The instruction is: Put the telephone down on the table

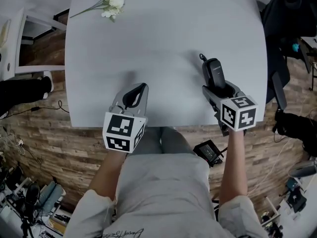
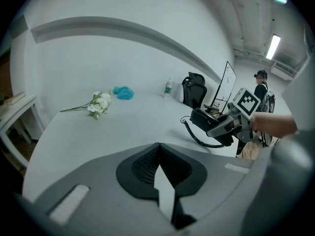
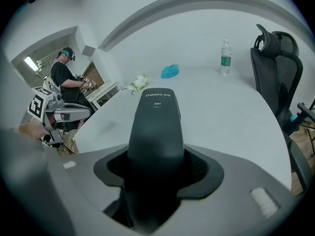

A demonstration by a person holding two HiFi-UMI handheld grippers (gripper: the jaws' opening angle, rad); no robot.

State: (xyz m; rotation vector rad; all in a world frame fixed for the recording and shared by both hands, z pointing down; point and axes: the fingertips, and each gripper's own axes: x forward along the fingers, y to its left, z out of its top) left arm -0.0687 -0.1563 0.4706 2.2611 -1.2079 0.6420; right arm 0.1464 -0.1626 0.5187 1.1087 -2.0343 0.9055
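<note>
A black telephone handset [image 1: 214, 72] is clamped in my right gripper [image 1: 220, 89], which is shut on its lower half. It points away from me over the right front part of the white table [image 1: 163, 38]. In the right gripper view the telephone [image 3: 156, 127] fills the space between the jaws. In the left gripper view the handset [image 2: 206, 119] hangs a little above the tabletop, and its coiled cord [image 2: 197, 137] droops toward the surface. My left gripper [image 1: 134, 94] sits near the table's front edge at the left, shut with nothing in it.
A white flower sprig [image 1: 113, 1] lies at the far left of the table. A blue cloth [image 3: 170, 71] and a water bottle [image 3: 225, 58] stand at the far edge. A black office chair [image 3: 275, 68] is beside the table's right side. A person [image 3: 64, 77] stands in the background.
</note>
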